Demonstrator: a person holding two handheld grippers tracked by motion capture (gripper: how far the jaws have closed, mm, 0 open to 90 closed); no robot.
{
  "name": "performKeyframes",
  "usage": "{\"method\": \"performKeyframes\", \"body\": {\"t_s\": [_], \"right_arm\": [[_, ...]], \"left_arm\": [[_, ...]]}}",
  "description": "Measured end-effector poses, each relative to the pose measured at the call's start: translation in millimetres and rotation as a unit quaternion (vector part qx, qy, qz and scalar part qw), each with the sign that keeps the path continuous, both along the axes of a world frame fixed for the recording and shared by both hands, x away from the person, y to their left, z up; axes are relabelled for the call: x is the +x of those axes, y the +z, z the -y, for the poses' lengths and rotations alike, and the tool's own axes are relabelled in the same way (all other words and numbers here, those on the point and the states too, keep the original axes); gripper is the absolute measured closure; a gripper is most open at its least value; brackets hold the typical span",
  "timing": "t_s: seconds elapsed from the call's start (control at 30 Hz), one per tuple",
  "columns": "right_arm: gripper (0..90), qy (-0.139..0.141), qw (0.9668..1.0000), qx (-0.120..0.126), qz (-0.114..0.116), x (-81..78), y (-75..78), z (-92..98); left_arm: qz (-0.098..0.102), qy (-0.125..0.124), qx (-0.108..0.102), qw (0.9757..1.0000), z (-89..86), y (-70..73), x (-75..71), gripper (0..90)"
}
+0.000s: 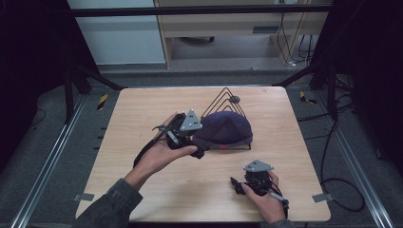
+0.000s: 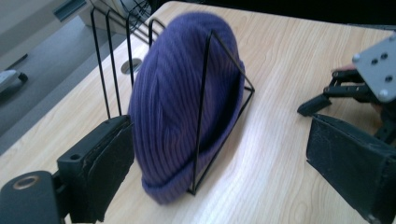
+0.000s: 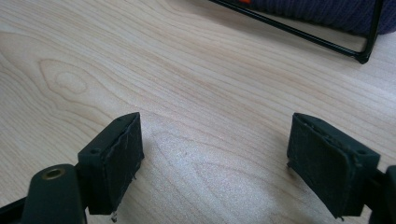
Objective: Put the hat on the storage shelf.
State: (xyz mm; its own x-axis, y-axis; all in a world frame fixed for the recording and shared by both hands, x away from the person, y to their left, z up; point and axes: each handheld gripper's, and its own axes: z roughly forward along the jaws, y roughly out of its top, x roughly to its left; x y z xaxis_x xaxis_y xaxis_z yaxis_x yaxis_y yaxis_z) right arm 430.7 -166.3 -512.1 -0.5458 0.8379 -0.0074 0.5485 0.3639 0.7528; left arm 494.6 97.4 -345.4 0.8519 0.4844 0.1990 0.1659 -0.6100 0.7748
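On the table [image 1: 142,190], a purple hat [image 2: 182,93] sits in a wire rack [image 2: 205,112]. The left gripper [image 2: 219,154], jaws wide and empty, faces its brim: likely close on knit only, clear of wire. The right gripper [image 3: 215,158] waits near, wide open, empty.

I see my left gripper [image 1: 186,129] held just beside the purple beanie [image 1: 223,128], which sits in the black wire rack [image 1: 227,100] mid-table. My right gripper [image 1: 254,178] rests low on the wooden table [image 1: 142,104], near its front edge, apart from the rack.
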Motion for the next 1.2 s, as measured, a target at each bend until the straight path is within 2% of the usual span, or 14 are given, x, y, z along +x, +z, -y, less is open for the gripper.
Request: {"method": "performKeyframes", "body": {"t_s": [0.47,0.83,1.2], "right_arm": [[18.5,0.0,1.0,0.0,0.0,0.0,0.0,0.0],[18.5,-0.001,1.0,0.001,-0.001,-0.1,0.0,-0.1],[18.5,0.0,1.0,0.0,0.0,0.0,0.0,-0.1]], "left_arm": [[-0.033,0.03,0.002,0.999,-34.0,-32.9,-5.8,7.4],[-0.049,0.052,0.001,0.9974,-55.9,-51.1,-5.5,7.4],[-0.061,0.068,-0.004,0.9958,-75.6,-62.9,-5.2,6.7]]}}
